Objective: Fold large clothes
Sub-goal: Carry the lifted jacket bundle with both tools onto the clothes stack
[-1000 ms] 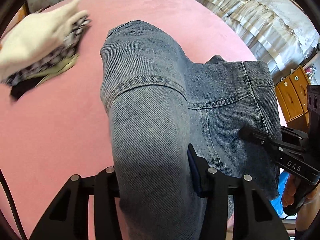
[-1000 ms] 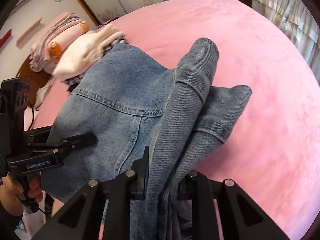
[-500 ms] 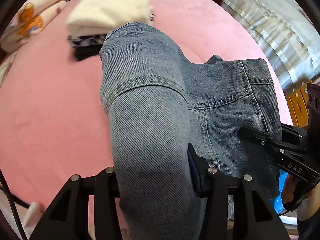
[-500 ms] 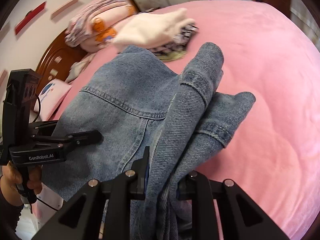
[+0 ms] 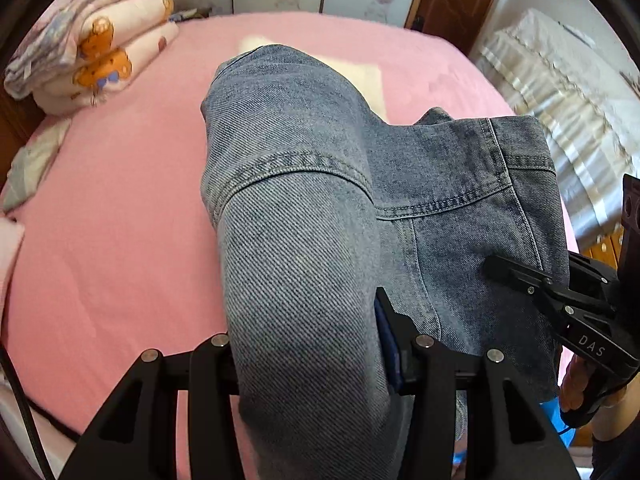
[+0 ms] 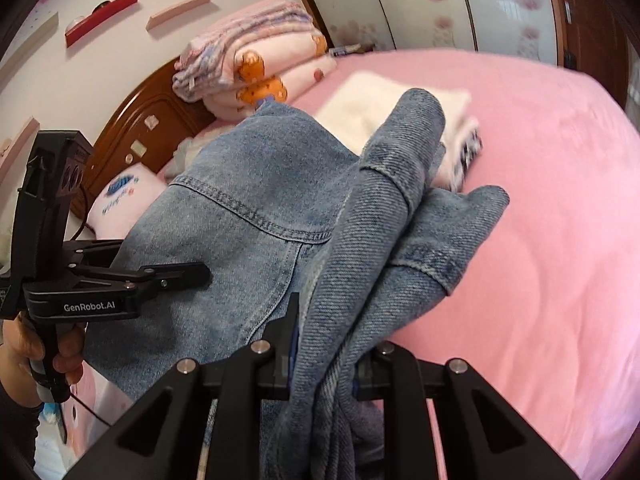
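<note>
Both hand-held grippers are pinching the denim jacket (image 5: 304,208) above the pink bed (image 5: 112,216): the left hand-held gripper (image 5: 308,344) is clamping a sleeve fold, the right hand-held gripper (image 6: 328,348) is squeezing bunched denim.

Left of jacket: we see open pink bed (image 5: 112,216) from near edge to far, a free way for a gripper.
Right of jacket: we see bare bed (image 6: 560,240), wide and free.
Far middle: a folded stack (image 6: 400,108) lies just behind the jacket (image 5: 304,240), blocking the way ahead.
Far left: a rolled quilt (image 5: 92,40) and a pillow (image 6: 124,196) crowd the headboard (image 6: 136,120).
Near: we find both jaws filled with denim.
</note>
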A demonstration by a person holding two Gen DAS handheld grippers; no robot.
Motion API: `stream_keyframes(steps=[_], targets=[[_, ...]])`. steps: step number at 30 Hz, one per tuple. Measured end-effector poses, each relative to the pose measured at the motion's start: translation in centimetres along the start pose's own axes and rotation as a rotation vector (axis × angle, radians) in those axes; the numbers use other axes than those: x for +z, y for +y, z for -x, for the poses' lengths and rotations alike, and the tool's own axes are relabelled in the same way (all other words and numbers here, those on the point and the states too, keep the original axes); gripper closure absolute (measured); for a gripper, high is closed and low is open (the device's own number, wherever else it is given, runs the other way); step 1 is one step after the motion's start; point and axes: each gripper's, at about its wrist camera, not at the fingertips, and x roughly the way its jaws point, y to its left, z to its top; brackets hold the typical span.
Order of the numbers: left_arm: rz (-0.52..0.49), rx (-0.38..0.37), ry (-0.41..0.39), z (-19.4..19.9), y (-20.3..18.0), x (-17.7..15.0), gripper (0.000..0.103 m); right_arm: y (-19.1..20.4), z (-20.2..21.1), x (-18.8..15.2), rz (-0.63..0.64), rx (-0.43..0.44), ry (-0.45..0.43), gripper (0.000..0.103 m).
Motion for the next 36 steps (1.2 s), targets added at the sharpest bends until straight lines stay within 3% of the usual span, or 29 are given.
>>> stream_keyframes(steps=[3, 8, 12, 16, 19, 21, 23, 26, 28, 32, 36], targets=[[-0.019, -0.004, -0.035, -0.4, 1.2, 4.8, 0.057, -1.3, -1.2, 4.9, 0.0, -0.011, -0.042, 0.085], [-0.057, -0.036, -0.096, -4.3, 1.8, 15.0, 0.057, -4.9, -4.0, 12.8, -0.008, -0.033, -0.134, 0.085], [-0.073, -0.043, -0.119, -8.8, 3.5, 21.8, 0.056, -7.4, -7.9, 17.6, -0.006, -0.056, -0.166, 0.085], [-0.064, -0.06, -0.084, -15.3, 5.5, 27.0, 0.055, -11.5, -12.5, 20.3, -0.086, -0.044, -0.159, 0.085], [-0.038, -0.043, -0.02, -21.1, 7.0, 28.2, 0.05, -14.6, -17.1, 20.3, -0.122, -0.067, -0.108, 0.084], [-0.036, -0.043, -0.039, -23.3, 7.7, 28.3, 0.046, -16.8, -20.8, 19.2, -0.138, -0.141, -0.05, 0.082], [-0.032, -0.083, -0.073, -24.2, 8.4, 28.4, 0.042, -18.5, -22.2, 18.2, -0.164, -0.134, -0.068, 0.075], [-0.009, -0.123, -0.073, -24.8, 9.7, 28.7, 0.035, -19.7, -22.3, 17.5, -0.183, -0.076, -0.088, 0.072], [-0.005, -0.109, -0.071, -24.9, 9.7, 28.9, 0.029, -19.4, -22.1, 17.5, -0.169, -0.081, -0.076, 0.069], [0.004, -0.065, -0.083, -23.0, 8.5, 27.1, 0.028, -18.6, -20.9, 18.0, -0.142, -0.165, -0.015, 0.064], [0.0, 0.012, -0.159, -19.0, 7.2, 25.5, 0.028, -16.6, -18.1, 17.7, -0.052, -0.259, 0.019, 0.06]])
